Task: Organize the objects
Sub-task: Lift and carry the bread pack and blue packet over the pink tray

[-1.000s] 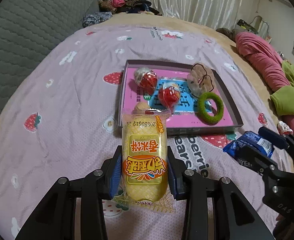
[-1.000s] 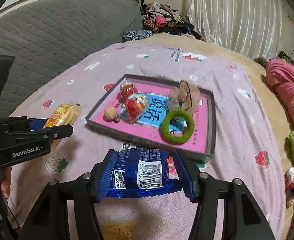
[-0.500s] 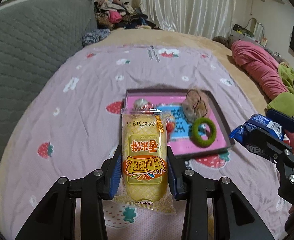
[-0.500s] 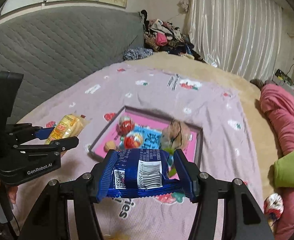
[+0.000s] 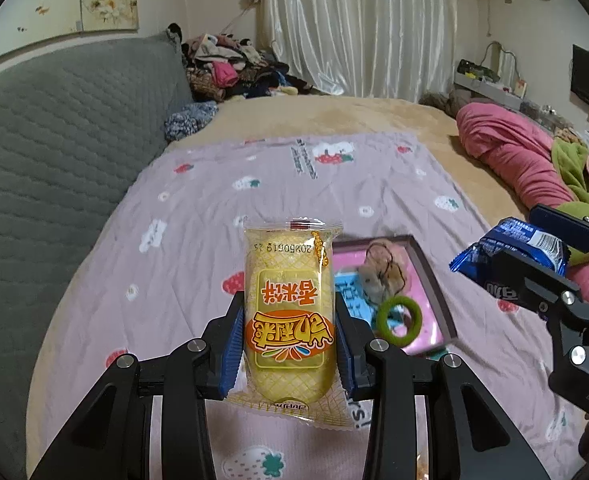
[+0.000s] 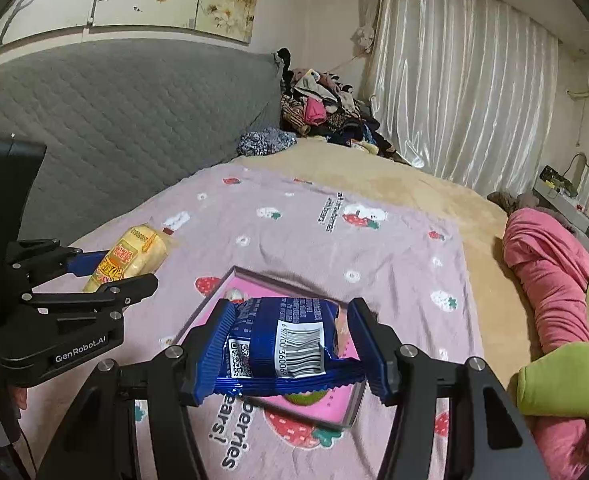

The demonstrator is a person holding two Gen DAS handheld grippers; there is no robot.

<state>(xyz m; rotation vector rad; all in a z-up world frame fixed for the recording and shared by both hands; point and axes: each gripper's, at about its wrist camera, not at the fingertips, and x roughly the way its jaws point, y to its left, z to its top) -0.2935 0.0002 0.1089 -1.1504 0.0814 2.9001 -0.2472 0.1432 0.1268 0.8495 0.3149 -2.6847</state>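
My left gripper is shut on a yellow snack packet, held upright in the air above the bed. In the right wrist view that same left gripper and yellow packet show at the left. My right gripper is shut on a blue snack packet with a barcode; it also appears at the right of the left wrist view as a right gripper with the blue packet. Below lies a shallow pink-lined tray holding a green ring and a beige bundle.
A lilac strawberry-print sheet covers the bed, with a grey quilted headboard on the left. Pink and green bedding lies at the right. A pile of clothes sits at the far end, before white curtains.
Both grippers have risen with their packets still held, so the tray and bed now look smaller and lower in both views, and more of the room shows.
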